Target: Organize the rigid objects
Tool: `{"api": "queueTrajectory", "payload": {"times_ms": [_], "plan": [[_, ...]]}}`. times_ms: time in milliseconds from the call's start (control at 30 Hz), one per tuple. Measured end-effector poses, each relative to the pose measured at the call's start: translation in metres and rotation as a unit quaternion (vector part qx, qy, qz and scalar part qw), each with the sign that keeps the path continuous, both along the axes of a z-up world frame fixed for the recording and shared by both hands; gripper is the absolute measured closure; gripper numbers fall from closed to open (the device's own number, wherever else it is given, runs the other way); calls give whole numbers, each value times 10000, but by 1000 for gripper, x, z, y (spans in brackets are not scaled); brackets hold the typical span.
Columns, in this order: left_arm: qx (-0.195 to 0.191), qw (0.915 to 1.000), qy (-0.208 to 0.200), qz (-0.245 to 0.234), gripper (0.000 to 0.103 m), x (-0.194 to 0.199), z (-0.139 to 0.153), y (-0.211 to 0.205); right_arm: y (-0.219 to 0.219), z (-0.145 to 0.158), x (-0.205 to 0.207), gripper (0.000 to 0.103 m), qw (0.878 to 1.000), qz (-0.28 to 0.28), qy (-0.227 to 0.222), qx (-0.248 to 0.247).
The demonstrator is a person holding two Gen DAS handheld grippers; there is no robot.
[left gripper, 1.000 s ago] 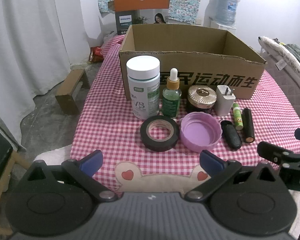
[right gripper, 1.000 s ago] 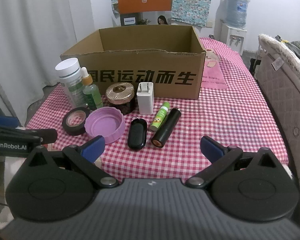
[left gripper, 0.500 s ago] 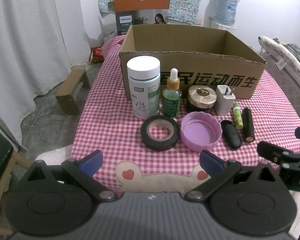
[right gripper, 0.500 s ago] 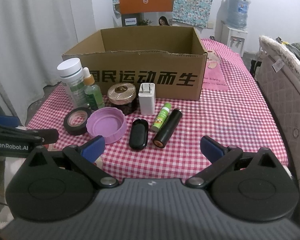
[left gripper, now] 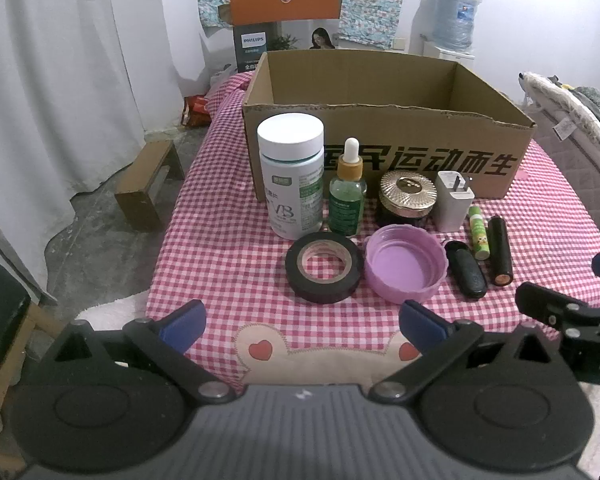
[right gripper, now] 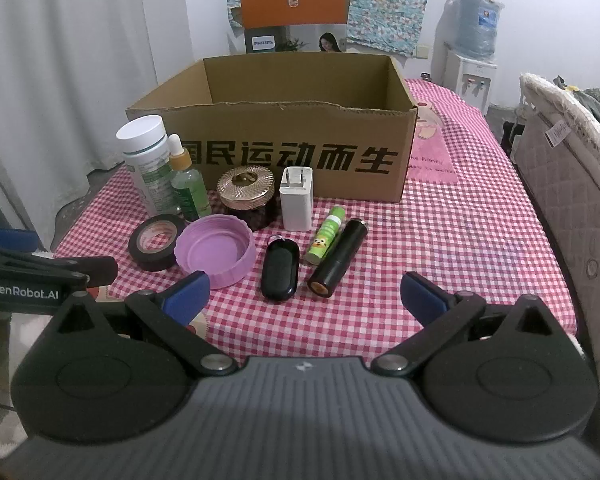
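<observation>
The right tongs (right gripper: 304, 296) are easing slightly forward toward the cardboard box (right gripper: 284, 156), so the box and the row of items in front of it are sitting a little lower and nearer in the right wrist view than a second ago. The left tongs (left gripper: 300, 322) are drifting only a touch, with the box barely shifting in the left wrist view.

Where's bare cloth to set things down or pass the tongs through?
Free: the checked cloth right of the black tube, toward the bed edge, and left of the white bottle. Crowded: the strip before the cardboard box, around the tape roll and purple lid.
</observation>
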State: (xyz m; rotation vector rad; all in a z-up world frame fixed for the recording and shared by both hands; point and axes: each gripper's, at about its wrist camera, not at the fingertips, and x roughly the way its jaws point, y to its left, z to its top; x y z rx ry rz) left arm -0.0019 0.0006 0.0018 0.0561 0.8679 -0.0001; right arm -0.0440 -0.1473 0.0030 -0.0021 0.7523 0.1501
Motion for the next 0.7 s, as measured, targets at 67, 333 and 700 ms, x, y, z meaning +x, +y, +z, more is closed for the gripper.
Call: {"api": "queueTrajectory", "payload": {"times_ms": [67,333,700], "plan": [[-2,10000,-2,4,0,0,0,0,1,0,0,1,10000,2,-7,-9],[20,10000,-5,-2,0,2,1,0,1,1,3,1,10000,15,-10,-20],[69,9999,101,-16,0,15,-4,-2,2,-4,13,1,10000,35,63,-16]]}}
